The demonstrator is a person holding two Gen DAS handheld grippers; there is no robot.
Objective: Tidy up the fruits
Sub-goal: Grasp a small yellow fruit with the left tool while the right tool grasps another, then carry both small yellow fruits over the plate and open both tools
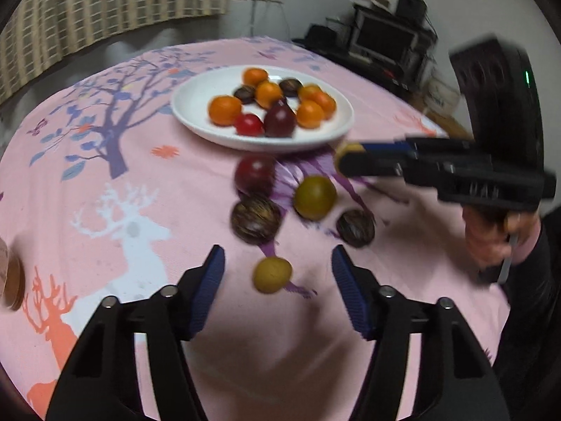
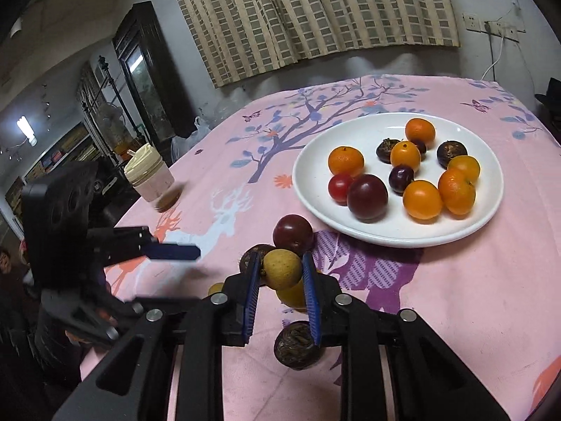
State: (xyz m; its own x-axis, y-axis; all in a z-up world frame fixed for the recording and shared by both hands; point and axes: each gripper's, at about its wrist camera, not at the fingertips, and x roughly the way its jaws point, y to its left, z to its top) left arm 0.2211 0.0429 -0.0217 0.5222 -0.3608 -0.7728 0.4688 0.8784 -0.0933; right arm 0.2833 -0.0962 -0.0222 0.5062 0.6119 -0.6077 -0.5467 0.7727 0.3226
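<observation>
A white plate point(image 1: 196, 105) point(image 2: 315, 189) holds several oranges, dark plums and brown fruits. Loose fruits lie on the pink cloth in front of it: a red plum point(image 1: 254, 172) point(image 2: 292, 233), a green-yellow fruit point(image 1: 314, 197), two brown fruits point(image 1: 256, 221) point(image 1: 356, 228) and a small yellow fruit point(image 1: 272, 274). My left gripper point(image 1: 278, 270) is open, its fingers on either side of the small yellow fruit and apart from it. My right gripper point(image 2: 281, 273) point(image 1: 345, 159) is shut on a yellow-green fruit point(image 2: 282, 269), held above the cloth near the plate's front rim.
A lidded cup point(image 2: 149, 177) stands at the table's left edge in the right wrist view. A brown round object point(image 1: 10, 280) sits at the left edge of the left wrist view. A dark cabinet and shelves stand beyond the table.
</observation>
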